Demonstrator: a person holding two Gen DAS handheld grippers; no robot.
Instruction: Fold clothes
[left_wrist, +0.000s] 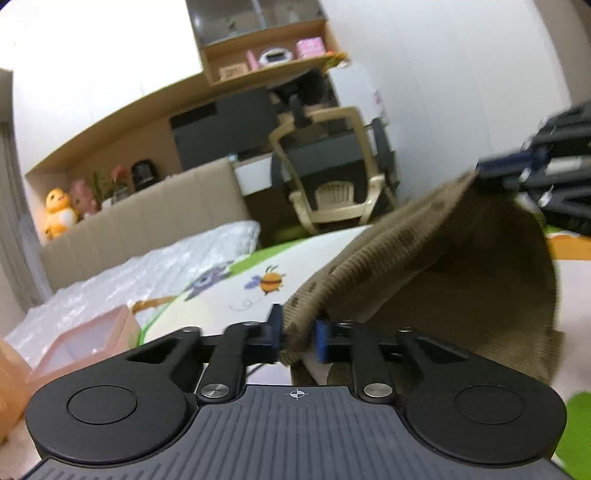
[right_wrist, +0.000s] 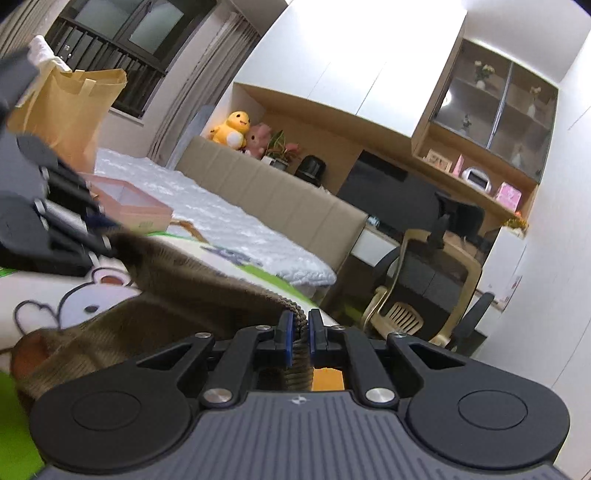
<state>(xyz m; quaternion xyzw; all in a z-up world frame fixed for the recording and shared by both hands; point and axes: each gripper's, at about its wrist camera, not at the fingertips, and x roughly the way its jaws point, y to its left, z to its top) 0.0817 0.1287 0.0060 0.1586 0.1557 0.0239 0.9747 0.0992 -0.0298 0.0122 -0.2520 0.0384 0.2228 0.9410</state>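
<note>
Holding up a brown ribbed knit garment (left_wrist: 436, 258) above the cartoon play mat (left_wrist: 229, 288), left gripper (left_wrist: 299, 332) and right gripper (right_wrist: 300, 332) each pinch its thick edge. It looks soft, floppy and stretchy, so gripping the hem corners seems smartest.

White walls (right_wrist: 576, 155) around me, beige padded headboard (right_wrist: 273, 192), white quilted bed (right_wrist: 229, 218), wooden shelf (right_wrist: 476, 188) with glass-door cabinet (right_wrist: 495, 107), cream plastic chair (left_wrist: 332, 199), dark barred window (right_wrist: 114, 40), grey curtains (right_wrist: 192, 85), cartoon play mat (left_wrist: 236, 284).
</note>
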